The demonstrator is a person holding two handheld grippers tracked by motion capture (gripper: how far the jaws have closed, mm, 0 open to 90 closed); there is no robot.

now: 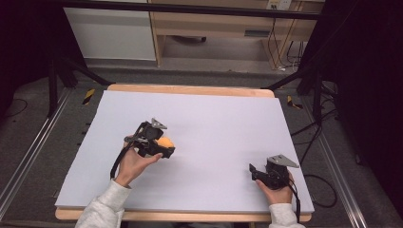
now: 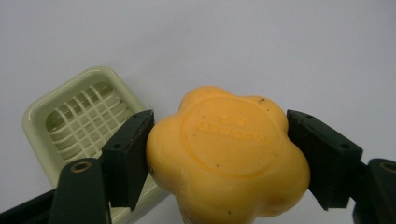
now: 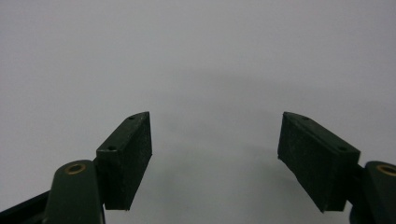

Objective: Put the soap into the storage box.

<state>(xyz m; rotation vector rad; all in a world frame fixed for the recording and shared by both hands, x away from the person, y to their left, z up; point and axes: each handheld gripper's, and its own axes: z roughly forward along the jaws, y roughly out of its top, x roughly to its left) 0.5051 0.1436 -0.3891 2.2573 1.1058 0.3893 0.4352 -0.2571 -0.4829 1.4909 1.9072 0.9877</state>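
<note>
Our left gripper [image 1: 163,146] sits left of centre on the bench [image 1: 214,118] in the high view, pinching an orange soap [image 1: 166,142]; our right gripper [image 1: 259,172] rests near the front right corner, jaws spread and empty.

In the left gripper view the flower-shaped soap [image 2: 229,156] is clamped at its sides, stamped face up. It is roughly round, with no clear long axis. The pale soap dish [image 2: 77,119] lies just behind it at the left. We judge it best to lower the soap flat onto the grid before releasing.

The right gripper view shows our right gripper [image 3: 215,154] over bare bench.
</note>
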